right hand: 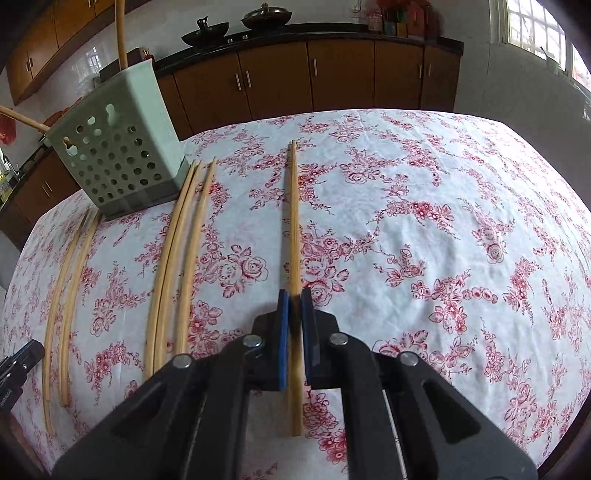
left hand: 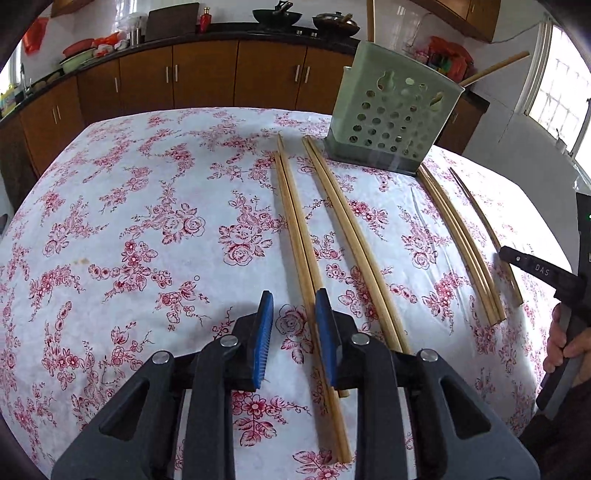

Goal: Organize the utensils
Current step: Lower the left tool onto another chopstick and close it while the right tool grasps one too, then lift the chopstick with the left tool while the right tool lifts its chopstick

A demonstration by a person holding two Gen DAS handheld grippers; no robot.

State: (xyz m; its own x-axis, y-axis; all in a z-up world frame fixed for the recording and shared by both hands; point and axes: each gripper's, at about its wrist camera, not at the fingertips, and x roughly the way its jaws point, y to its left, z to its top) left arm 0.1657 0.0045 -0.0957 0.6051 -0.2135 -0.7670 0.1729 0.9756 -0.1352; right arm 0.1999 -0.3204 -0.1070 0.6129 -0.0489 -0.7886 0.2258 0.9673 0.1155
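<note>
Several wooden chopsticks lie in pairs on the floral tablecloth. In the left wrist view my left gripper (left hand: 294, 308) is open just above the near end of one pair (left hand: 295, 229); a second pair (left hand: 347, 221) lies to its right. A green perforated holder (left hand: 391, 110) stands at the table's far side. In the right wrist view my right gripper (right hand: 294, 306) is shut on a pair of chopsticks (right hand: 294, 221) that lies on the cloth. Three more chopsticks (right hand: 184, 240) lie to its left, near the holder (right hand: 118, 147). The right gripper shows at the right edge of the left wrist view (left hand: 509, 254).
Another pair (right hand: 70, 295) lies at the far left of the right wrist view. The holder has chopsticks (right hand: 121, 33) sticking out of it. Brown kitchen cabinets (left hand: 203, 74) and a counter with woks (left hand: 277, 14) stand beyond the table. The tablecloth (right hand: 443, 240) spreads to the right.
</note>
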